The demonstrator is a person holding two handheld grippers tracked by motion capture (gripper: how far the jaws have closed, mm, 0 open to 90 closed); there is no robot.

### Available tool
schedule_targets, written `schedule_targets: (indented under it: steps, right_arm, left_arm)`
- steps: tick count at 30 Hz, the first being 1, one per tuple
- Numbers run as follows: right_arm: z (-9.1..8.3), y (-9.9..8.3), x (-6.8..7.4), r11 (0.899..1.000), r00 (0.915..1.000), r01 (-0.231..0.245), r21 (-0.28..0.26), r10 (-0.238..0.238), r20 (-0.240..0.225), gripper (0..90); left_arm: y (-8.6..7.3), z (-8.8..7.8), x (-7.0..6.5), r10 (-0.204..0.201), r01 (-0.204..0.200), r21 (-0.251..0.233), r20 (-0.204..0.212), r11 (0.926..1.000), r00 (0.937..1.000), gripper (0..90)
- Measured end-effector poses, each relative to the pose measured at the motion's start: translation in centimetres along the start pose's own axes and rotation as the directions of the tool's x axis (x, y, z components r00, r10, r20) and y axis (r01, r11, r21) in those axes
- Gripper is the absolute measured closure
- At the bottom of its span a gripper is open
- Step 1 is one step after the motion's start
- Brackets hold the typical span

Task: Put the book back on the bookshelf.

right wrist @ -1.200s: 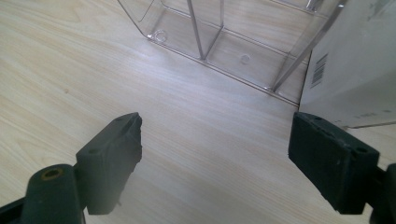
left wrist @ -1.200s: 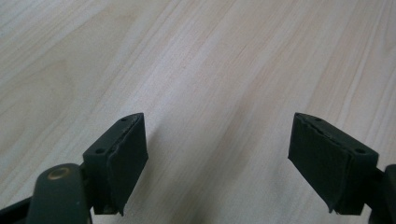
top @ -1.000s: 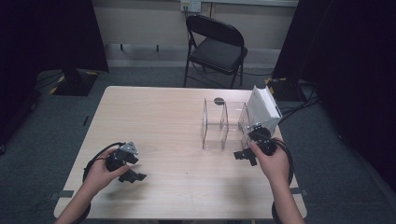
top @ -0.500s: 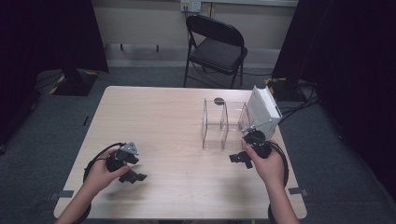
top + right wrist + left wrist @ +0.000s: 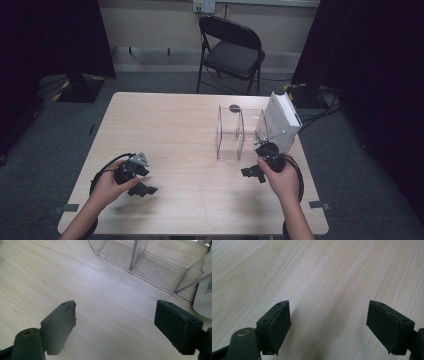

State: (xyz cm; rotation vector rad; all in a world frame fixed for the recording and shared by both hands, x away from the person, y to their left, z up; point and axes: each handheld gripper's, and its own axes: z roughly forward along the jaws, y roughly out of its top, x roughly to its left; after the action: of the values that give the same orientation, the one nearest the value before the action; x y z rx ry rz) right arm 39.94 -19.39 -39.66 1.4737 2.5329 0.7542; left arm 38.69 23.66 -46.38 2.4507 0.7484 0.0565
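Two handheld black two-jaw grippers worked over one pale wooden table (image 5: 190, 130). The left gripper (image 5: 141, 189) rested near the table's near-left corner, its jaws spread wide with nothing between them. The right gripper (image 5: 252, 172) hovered just beside one clear plastic divided organizer (image 5: 239, 131), its jaws likewise spread and empty. The organizer stood at the table's right side; it seemed to have two open compartments, though reflections blurred this. One white rectangular box (image 5: 283, 120) leaned against its right end. One black folding chair (image 5: 231, 51) stood behind the table.
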Motion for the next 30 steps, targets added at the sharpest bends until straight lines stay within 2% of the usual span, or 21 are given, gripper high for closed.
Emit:
schedule_targets:
  steps: [6, 13, 14, 21, 22, 29, 30]
  right_arm:
    - [0.5, 0.0, 0.4, 1.000, 0.9998, 0.008, -0.002, -0.008, -0.015, 17.1]
    - [1.0, 0.1, 0.9, 1.000, 0.9992, 0.018, -0.010, -0.018, -0.035, 17.1]
    - [1.1, 0.1, 1.1, 1.000, 0.9994, 0.004, -0.003, -0.004, -0.035, 17.1]
    - [1.7, 0.2, 1.6, 1.000, 0.9982, 0.027, -0.012, -0.027, -0.053, 17.1]
    - [1.8, 0.3, 1.7, 1.000, 0.9982, 0.025, -0.010, -0.025, -0.054, 17.1]
    - [2.3, 0.5, 2.4, 0.999, 0.9969, 0.034, -0.017, -0.035, -0.071, 17.1]
    - [2.3, 0.5, 2.5, 0.999, 0.9964, 0.039, -0.012, -0.040, -0.075, 17.1]
  left_arm:
    - [0.0, 0.1, -0.1, -0.012, 0.012, -0.009, 0.001, 0.9999, 0.9999, 19.1]
    - [0.0, 0.1, -0.1, -0.004, 0.004, -0.003, 0.002, 1.0000, 1.0000, 19.1]
    - [0.0, 0.1, -0.1, -0.004, 0.004, -0.002, 0.002, 1.0000, 1.0000, 19.1]
    - [0.1, 0.2, -0.1, 0.007, -0.007, 0.007, 0.004, 1.0000, 1.0000, 19.2]
    - [0.1, 0.3, -0.2, -0.006, 0.006, -0.004, 0.004, 1.0000, 1.0000, 19.1]
    - [0.1, 0.2, -0.2, 0.007, -0.007, 0.003, 0.005, 1.0000, 1.0000, 19.2]
    - [0.1, 0.3, -0.3, -0.005, 0.005, -0.005, 0.005, 1.0000, 1.0000, 19.2]
